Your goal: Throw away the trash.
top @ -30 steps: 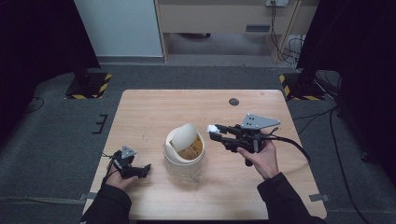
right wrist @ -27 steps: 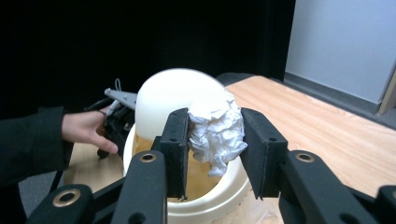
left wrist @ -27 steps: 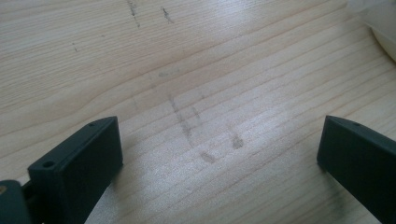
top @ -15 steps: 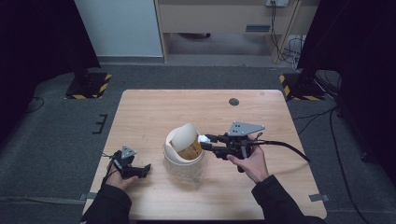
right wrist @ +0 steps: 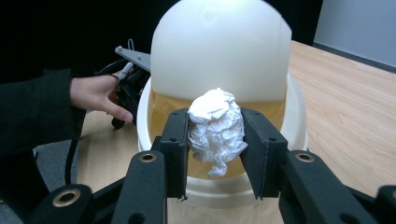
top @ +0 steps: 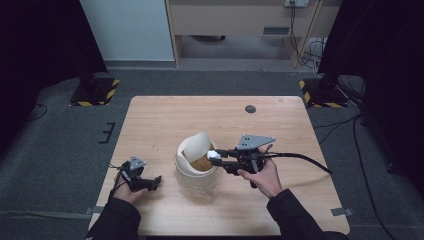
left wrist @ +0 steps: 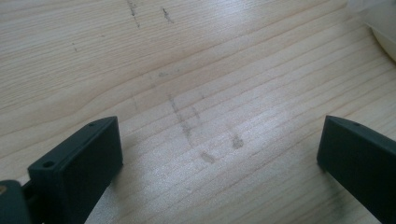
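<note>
Over the bin [right wrist: 294, 140], the right gripper [right wrist: 217, 135] clamps a paper wad [right wrist: 216, 128].

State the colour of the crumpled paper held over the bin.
White; the crumpled paper shows best in the right gripper view.

The crumpled paper ball [right wrist: 216, 128] is white, the bin [right wrist: 294, 140] cream-white with a tan inside. The table [top: 165, 125] is pale wood.

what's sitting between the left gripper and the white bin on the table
Nothing: in the high view, bare wood of the table separates the left gripper from the white bin.
</note>
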A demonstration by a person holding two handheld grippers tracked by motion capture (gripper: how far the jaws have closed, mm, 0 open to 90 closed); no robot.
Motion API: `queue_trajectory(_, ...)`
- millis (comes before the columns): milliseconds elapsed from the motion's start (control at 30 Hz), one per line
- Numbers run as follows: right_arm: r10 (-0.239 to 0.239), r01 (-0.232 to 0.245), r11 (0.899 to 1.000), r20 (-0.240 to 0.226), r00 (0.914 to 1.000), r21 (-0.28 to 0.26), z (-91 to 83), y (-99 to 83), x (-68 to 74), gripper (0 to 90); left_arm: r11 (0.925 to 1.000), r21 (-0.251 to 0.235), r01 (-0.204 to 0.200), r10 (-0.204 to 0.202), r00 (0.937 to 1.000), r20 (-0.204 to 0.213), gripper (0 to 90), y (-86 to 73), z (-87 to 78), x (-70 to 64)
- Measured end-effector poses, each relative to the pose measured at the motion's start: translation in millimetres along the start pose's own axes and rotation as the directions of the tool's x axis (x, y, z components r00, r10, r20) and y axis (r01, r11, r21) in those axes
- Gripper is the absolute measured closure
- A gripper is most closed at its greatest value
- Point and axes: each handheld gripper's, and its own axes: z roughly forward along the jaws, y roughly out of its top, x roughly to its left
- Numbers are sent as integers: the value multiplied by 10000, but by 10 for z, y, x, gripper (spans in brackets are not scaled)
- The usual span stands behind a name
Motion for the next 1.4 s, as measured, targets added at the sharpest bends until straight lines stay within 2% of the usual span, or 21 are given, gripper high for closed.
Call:
queue_trajectory(533,41,-43,9994,36,10000,350,108,-68,4,621,10000,0,-7,7,10000,6,0,1,1,0)
queue_trajectory(733,69,-72,9996,86,9999,283,135,-77,0,559,10000,0,-7,7,10000,6,0,1,1,0)
queue_trajectory(967,77,-79,9998,107,9999,163,111,-55,-6,526,10000,-8,-6,6,10000,4,0,1,2,0)
queue_trajectory(1100,12,-12,10000,289,9996,17,59,-15,-23,498,10000,-1,-8,8,10000,7,0,1,1,0)
queue_trajectory(1267,-127,142,9997,797,9967,-180,-55,60,-68,440,10000,0,-7,7,10000,8,0,1,1,0)
queue_trajectory(1400,158,-110,9989,1092,9939,-447,-146,59,-153,421,10000,0,-6,6,10000,7,0,1,1,0)
